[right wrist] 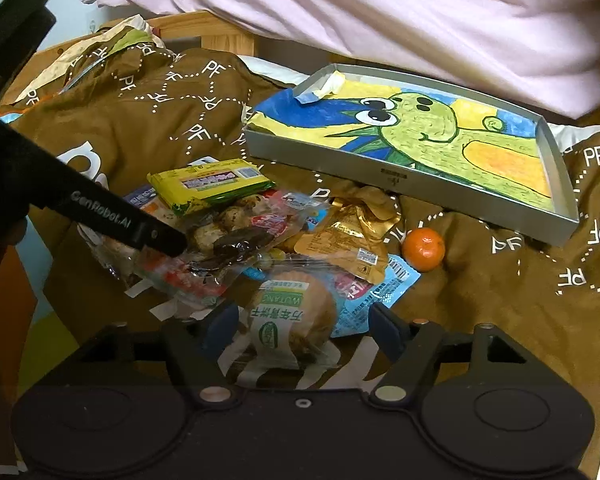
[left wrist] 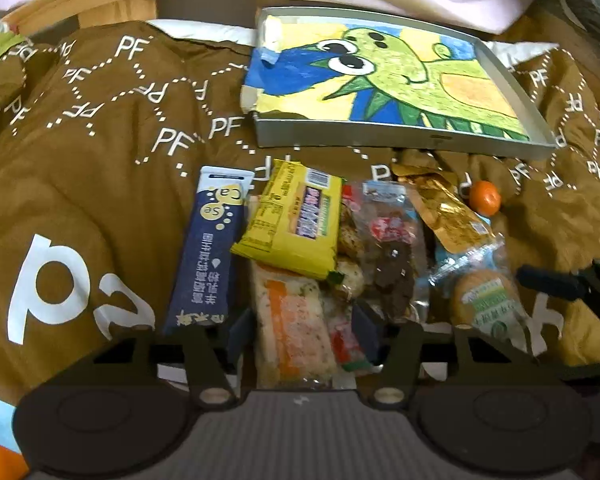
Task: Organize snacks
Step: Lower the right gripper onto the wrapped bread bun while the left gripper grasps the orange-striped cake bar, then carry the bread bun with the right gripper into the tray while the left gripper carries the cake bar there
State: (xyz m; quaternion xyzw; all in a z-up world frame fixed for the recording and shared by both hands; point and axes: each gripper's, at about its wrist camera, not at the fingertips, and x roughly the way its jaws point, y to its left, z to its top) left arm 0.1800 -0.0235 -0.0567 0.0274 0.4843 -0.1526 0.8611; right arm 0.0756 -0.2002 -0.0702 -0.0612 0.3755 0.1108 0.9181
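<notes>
L tool is spread wide w/ an orange-and-white cracker pack lying between its fingers, not pinched; R tool is likewise wide around a round green-label biscuit pack. Just beyond sits the snack pile on a brown "PF" blanket: navy stick pack, yellow bar, gold pouch. A small orange lies beside the pile, near a grey tray lined w/ a dinosaur drawing.

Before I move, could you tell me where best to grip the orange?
Probably across the middle of the orange, coming from above. It is round and sits alone on the brown cloth, clear of the wrappers, with the tray close behind.
</notes>
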